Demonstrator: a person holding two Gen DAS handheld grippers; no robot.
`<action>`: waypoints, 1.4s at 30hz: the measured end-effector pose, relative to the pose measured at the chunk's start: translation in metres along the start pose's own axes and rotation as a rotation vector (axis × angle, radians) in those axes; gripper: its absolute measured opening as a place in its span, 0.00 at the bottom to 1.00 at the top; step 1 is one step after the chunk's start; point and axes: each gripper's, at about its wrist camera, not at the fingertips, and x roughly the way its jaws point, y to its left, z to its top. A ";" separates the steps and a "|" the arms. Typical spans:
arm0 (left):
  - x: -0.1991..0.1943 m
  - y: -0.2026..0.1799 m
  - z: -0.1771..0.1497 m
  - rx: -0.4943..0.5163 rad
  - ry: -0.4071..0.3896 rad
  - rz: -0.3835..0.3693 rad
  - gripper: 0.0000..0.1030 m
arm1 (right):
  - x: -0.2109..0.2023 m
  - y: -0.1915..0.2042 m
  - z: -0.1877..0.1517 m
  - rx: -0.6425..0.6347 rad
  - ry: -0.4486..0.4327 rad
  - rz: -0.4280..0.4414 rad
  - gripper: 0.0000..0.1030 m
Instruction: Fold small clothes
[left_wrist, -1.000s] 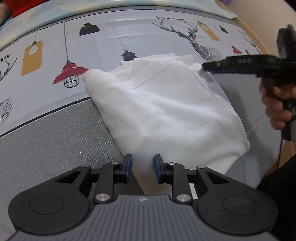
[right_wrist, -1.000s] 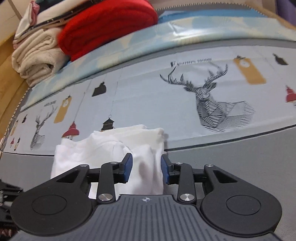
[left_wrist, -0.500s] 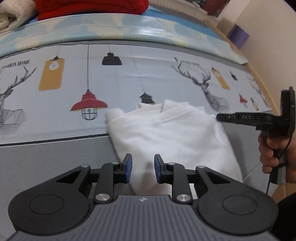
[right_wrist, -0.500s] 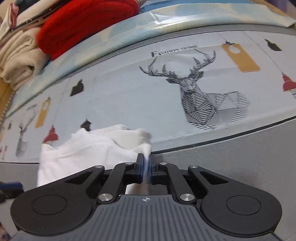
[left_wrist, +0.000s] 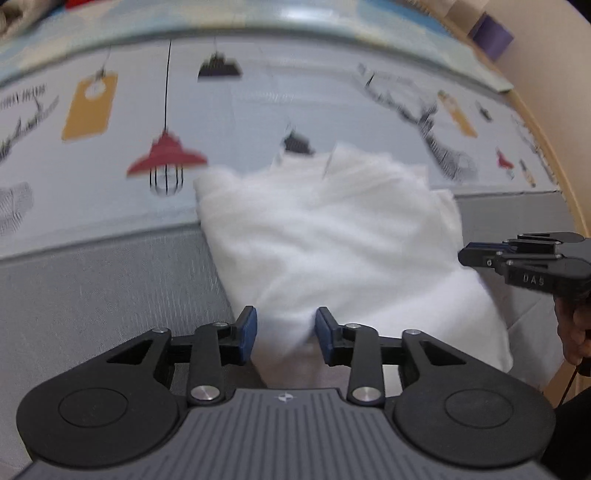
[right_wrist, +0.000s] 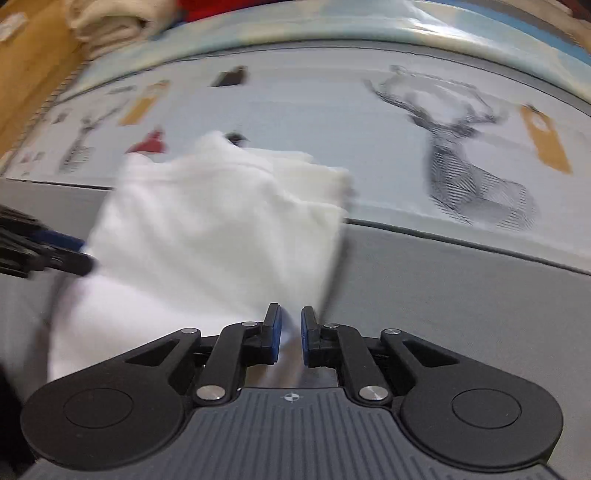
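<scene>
cloth (left_wrist: 343, 240): white, folded up, lying on the bed (left_wrist: 92, 295) across the line between the grey part and the printed sheet
left claw (left_wrist: 284, 332): jaws opening, cloth's near edge sits between them, pads not squeezing it
right claw (right_wrist: 291, 339): small gap, opening too, cloth corner in between
</scene>
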 end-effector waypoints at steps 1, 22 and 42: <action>-0.005 -0.003 0.000 0.008 -0.020 -0.023 0.35 | -0.004 -0.004 0.001 0.026 -0.020 -0.010 0.17; 0.008 0.020 0.006 -0.293 0.030 -0.076 0.77 | -0.012 -0.039 -0.009 0.249 -0.004 0.157 0.58; 0.021 0.010 0.028 -0.070 -0.167 -0.033 0.40 | 0.017 -0.005 0.006 0.213 0.007 0.235 0.30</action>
